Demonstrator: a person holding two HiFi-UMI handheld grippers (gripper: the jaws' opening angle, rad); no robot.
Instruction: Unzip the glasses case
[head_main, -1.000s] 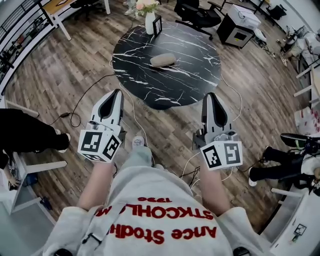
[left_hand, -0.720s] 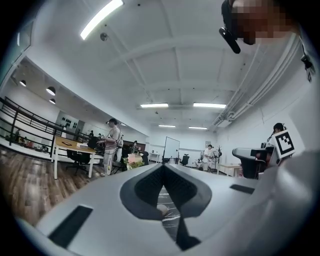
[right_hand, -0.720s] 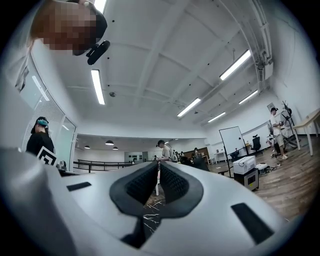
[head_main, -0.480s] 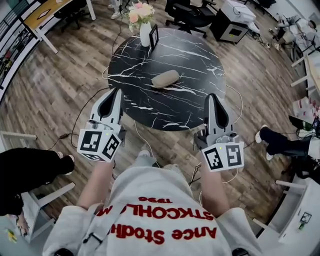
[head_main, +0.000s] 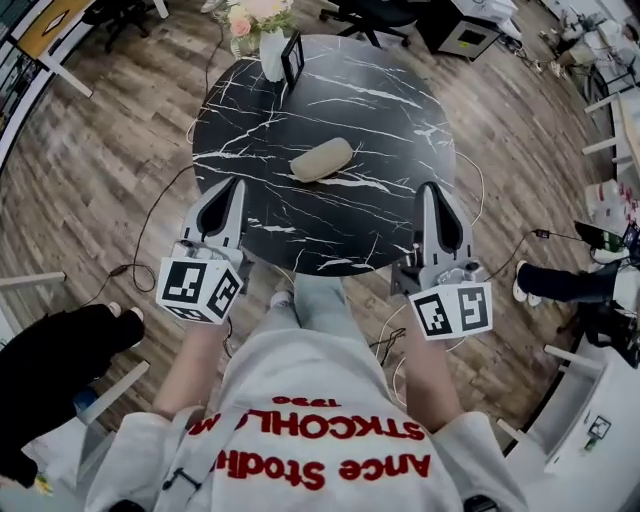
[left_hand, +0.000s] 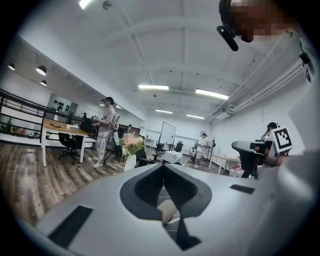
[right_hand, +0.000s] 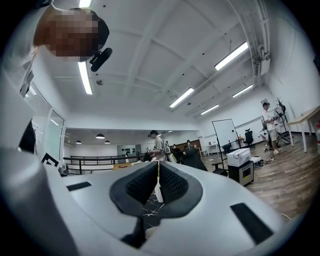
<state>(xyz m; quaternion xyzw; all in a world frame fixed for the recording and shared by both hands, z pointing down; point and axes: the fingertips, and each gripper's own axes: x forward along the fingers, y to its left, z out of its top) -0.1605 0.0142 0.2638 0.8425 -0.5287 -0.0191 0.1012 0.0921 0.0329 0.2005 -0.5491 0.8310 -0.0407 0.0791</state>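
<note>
No progress on the task yet, as far as I could see. The case (head_main: 321, 159) lay flat near the middle of the round bench (head_main: 360, 95), lid down, with nothing touching it. The left claw (head_main: 232, 186) was pressed together and empty, held level at the near-left rim of the bench. Its own view showed the pads meeting, with only the case visible far beyond them. The right claw (head_main: 437, 190) was in the same state, pads together with nothing pinched, at the near-right rim. Both were well apart from the case, one on each side of it. A vase (head_main: 271, 62) of flowers and a small dark frame (head_main: 293, 57) stood at the far rim, clear of the work. The zip was too small to read from the head view, but the case looked closed, so the zip was probably fully shut. By my judgement everything was left to do: reach in, open a claw and pin the case body, find the puller with the other, then run it round the seam. The likely snag was the case sliding on the slick top once the puller got tugged.
</note>
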